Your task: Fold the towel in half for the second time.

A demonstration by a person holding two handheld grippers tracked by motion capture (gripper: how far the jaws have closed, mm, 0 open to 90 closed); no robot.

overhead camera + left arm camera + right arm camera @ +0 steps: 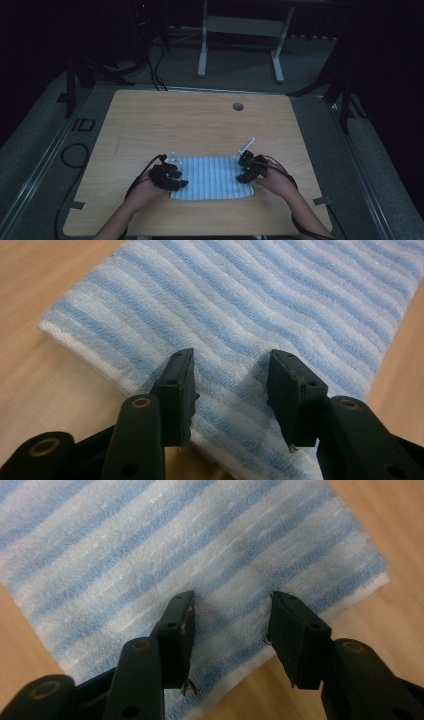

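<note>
Forearms reach in from the near table edge, each hand holding a black tong. Both stand spread, jaws apart — the left gripper (170, 176) over the near-left part of the cloth (210, 177), the right gripper (248, 167) over its right end. That cloth is soft, ribbed, blue-and-white striped, a flat rectangle with its long axis running left to right on the wooden table (200, 120). Farther off, a round hole (238, 106) pierces the tabletop.
</note>
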